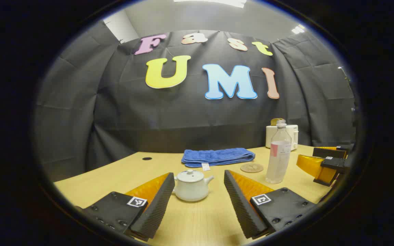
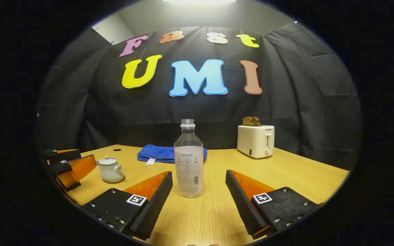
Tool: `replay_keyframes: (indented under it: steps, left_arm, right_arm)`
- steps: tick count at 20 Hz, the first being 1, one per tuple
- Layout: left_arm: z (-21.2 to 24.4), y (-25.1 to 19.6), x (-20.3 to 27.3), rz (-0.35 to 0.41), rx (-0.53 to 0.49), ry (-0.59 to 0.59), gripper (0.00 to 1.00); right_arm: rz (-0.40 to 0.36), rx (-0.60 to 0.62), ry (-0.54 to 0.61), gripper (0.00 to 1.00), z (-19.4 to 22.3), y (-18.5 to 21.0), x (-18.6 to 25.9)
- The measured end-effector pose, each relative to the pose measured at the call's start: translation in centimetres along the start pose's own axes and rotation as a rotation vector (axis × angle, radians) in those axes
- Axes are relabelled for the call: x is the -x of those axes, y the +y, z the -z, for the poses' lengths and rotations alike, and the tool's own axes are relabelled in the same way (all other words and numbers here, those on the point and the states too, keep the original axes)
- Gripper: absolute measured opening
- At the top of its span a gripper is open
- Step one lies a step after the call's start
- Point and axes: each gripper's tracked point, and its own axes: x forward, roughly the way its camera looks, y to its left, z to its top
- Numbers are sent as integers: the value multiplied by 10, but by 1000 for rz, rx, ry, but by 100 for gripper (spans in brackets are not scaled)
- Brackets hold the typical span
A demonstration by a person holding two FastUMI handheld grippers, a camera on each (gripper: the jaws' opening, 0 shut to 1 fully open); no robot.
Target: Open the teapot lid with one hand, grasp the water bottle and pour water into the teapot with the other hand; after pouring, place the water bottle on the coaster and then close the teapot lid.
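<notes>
Teapot (image 1: 192, 185) sits lidded on the desk (image 1: 197, 222) between my left hand-held gripper's (image 1: 199, 201) wide-spread fingers; the water bottle (image 2: 188, 160) stands before my right hand-held gripper (image 2: 198, 201), equally wide. Nothing's grasped; next, I'd pinch the lid knob.

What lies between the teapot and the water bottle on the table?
In the left gripper view, bare tabletop and the left gripper's own finger separate the teapot from the water bottle; the coaster sits farther back.

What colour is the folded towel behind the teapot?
Blue: the folded terry towel lies on the wooden table, clearest in the left gripper view.
</notes>
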Motion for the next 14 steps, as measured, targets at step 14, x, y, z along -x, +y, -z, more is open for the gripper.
replay_keyframes:
  steps: [14]
  left_arm:
    - [-19, -3, -8, 3, 21, -17, 99]
  right_arm:
    - [-10, 13, -29, 97, -19, 2, 2]
